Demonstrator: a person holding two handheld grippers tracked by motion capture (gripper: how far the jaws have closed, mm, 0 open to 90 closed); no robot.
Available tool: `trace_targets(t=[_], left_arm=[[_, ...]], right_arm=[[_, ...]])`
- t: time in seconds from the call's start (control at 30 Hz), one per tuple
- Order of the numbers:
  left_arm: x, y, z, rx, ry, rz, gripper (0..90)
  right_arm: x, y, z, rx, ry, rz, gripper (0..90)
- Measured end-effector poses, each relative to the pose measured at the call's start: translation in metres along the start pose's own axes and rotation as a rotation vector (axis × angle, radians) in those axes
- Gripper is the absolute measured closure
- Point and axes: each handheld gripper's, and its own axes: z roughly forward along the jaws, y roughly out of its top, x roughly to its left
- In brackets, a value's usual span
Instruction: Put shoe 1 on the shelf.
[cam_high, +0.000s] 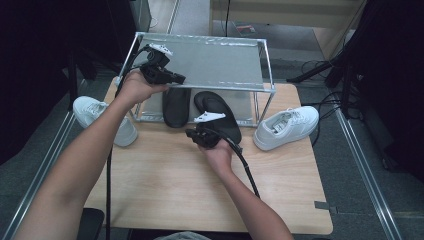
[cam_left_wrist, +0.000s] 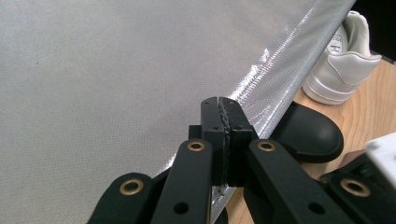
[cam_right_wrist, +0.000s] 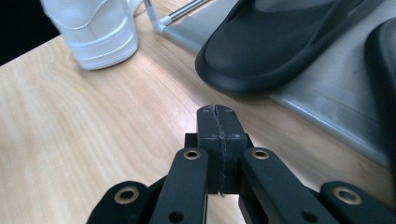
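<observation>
My left gripper (cam_high: 181, 78) hovers over the front left of the rack's grey top shelf (cam_high: 215, 60), jaws shut and empty; in its own view the left gripper (cam_left_wrist: 219, 105) shows closed pads above the shelf's front edge (cam_left_wrist: 275, 65). My right gripper (cam_high: 189, 133) is low over the wooden table (cam_high: 170, 175) in front of the rack, shut with nothing in it, and the right gripper (cam_right_wrist: 215, 112) points at the toe of a black slipper (cam_right_wrist: 280, 42). Two black slippers (cam_high: 176, 106) (cam_high: 220, 117) lie on the lower shelf (cam_right_wrist: 327, 93), both overhanging its front.
One white sneaker (cam_high: 97, 117) stands at the rack's left, another (cam_high: 286, 127) at its right. The rack's thin metal legs (cam_high: 257, 112) frame the lower shelf. Cables trail from both grippers across the table. Bare wood lies in front of the right hand.
</observation>
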Motion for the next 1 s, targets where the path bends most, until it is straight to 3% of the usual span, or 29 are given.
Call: trace_targets(t=[0.13,0.43,0.53,0.77,1.0], left_arm=[[0.000,0.000,0.000,0.003,0.000,0.000,90.0],[-0.002,0.002,0.000,0.014,0.014,0.008,90.0],[-0.001,0.002,0.000,0.014,0.009,0.003,90.0],[-0.001,0.002,0.000,0.014,0.007,0.002,90.0],[-0.001,0.002,0.000,0.014,0.009,-0.003,90.0]], right_arm=[[-0.003,-0.006,-0.023,-0.008,-0.011,-0.021,90.0],[-0.019,-0.020,-0.067,-0.016,-0.033,-0.002,90.0],[-0.026,-0.026,-0.081,-0.010,-0.059,-0.017,90.0],[-0.047,-0.044,-0.109,-0.007,-0.087,0.019,90.0],[-0.056,-0.063,-0.131,-0.019,-0.142,-0.011,90.0]])
